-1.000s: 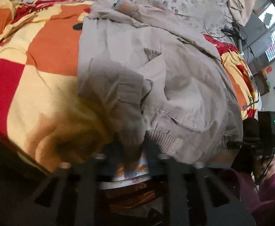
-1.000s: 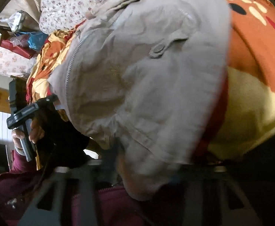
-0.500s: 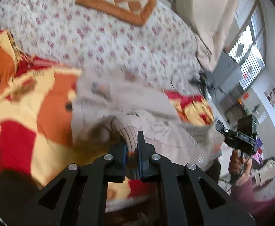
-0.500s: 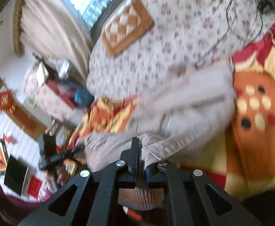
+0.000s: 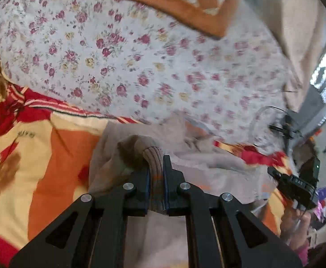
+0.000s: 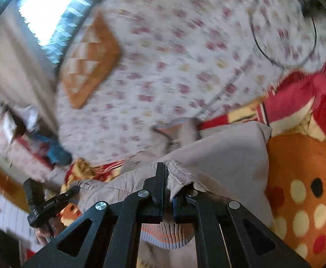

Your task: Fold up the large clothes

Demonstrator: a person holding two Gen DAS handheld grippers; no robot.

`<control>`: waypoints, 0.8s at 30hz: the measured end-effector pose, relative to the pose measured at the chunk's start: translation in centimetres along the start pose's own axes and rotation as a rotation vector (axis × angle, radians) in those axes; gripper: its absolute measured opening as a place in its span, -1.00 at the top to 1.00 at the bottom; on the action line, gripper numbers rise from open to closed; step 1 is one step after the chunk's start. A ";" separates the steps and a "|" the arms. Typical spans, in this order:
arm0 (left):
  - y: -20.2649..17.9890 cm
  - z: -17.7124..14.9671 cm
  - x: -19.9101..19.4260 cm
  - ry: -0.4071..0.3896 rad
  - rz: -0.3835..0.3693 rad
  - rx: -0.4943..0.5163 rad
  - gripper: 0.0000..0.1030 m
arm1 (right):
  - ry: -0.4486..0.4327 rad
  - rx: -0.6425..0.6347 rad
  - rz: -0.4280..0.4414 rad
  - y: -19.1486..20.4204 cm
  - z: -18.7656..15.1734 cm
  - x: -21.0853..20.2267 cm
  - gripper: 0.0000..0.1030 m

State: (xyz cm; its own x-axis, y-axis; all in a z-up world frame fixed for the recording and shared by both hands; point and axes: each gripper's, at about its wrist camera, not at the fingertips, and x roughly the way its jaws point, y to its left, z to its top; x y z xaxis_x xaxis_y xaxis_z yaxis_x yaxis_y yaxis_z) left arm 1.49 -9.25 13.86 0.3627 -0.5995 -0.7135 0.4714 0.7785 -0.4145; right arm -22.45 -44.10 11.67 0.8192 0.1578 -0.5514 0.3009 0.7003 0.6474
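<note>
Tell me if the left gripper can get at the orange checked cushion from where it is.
Probably not yet. The left gripper is shut on the jacket's ribbed hem, and the cushion lies far across the floral sheet. Nothing blocks the way, but it must let go first.

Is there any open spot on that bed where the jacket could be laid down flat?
Bare floral sheet lies between the orange checkered cushion and the patterned blanket. The blanket left of the jacket is open too. The black cable crowds the right; both grippers grip the jacket.

Left hand-held gripper [image 5: 156, 174] clamped on fabric; right hand-held gripper [image 6: 169, 192] likewise.
</note>
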 end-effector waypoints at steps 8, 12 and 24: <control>2.9 2.5 4.8 0.056 0.011 -0.076 -0.24 | 0.008 0.056 -0.082 -4.4 2.7 4.1 0.01; 3.4 2.3 0.7 -0.006 0.051 -0.053 -0.59 | -0.041 0.001 -0.061 -3.2 2.3 -0.3 -0.02; 4.7 -4.2 6.1 0.199 0.323 0.048 -0.60 | 0.207 -0.209 -0.387 -1.9 2.3 15.9 0.07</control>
State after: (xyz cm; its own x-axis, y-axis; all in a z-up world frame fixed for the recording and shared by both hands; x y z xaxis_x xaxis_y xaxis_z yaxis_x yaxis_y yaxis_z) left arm 2.57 -8.48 5.18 0.3374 -0.2733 -0.9008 0.3971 0.9089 -0.1271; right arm -8.85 -44.49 2.87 0.5460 -0.0215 -0.8375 0.4421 0.8565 0.2662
